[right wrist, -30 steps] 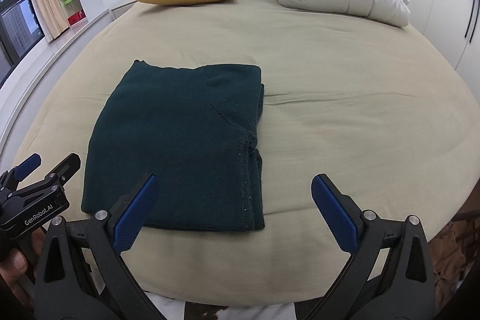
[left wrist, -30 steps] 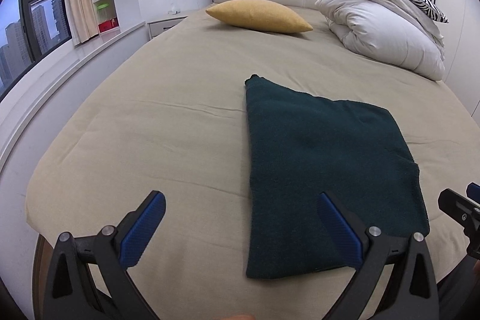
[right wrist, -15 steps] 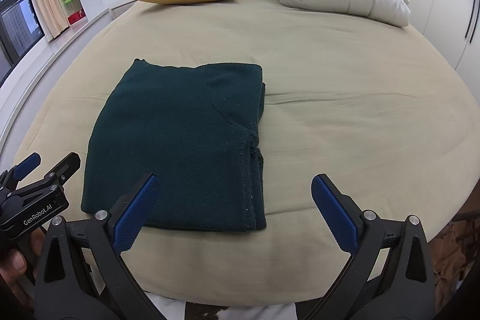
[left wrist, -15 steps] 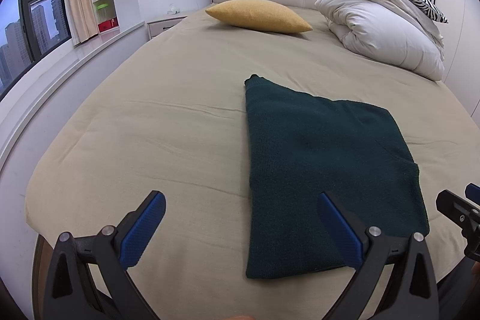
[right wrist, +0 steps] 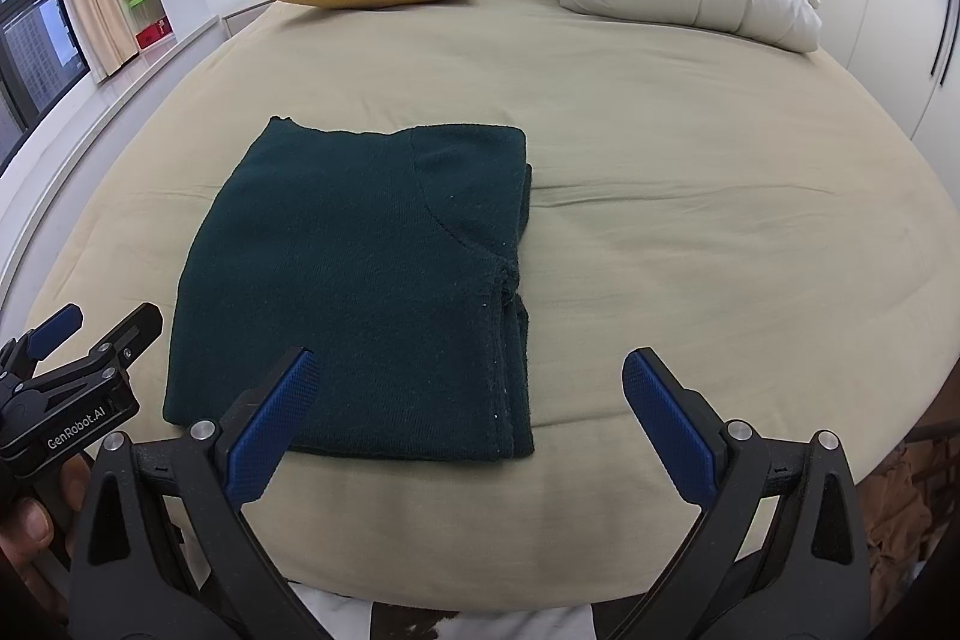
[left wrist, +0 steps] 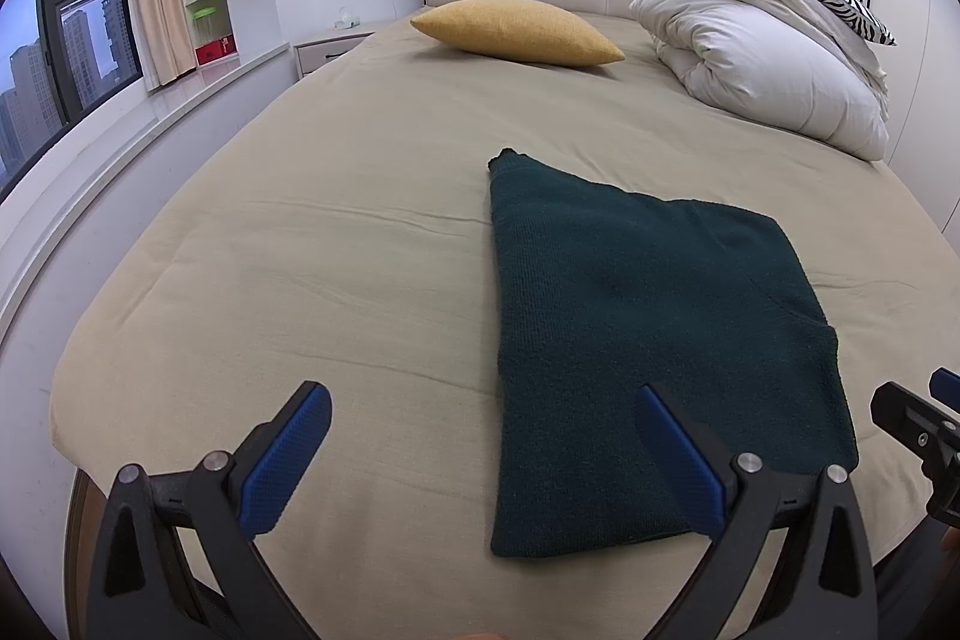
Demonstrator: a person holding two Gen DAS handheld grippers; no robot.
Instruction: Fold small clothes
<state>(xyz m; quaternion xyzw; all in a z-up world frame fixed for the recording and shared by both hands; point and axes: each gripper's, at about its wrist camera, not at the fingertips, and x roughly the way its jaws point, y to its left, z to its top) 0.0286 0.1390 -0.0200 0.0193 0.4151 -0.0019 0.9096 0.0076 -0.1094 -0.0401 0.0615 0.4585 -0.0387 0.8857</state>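
My left gripper (left wrist: 480,451) and right gripper (right wrist: 465,421) both gape wide, holding nothing, above the folded dark green garment (right wrist: 366,292) lying on the bed (right wrist: 690,196).

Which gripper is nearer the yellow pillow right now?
Hard to call; both hang open at the bed's foot, far from the yellow pillow. Left gripper sits left of the green garment, on the pillow's side, so marginally nearer. Right gripper is over the garment's right edge.
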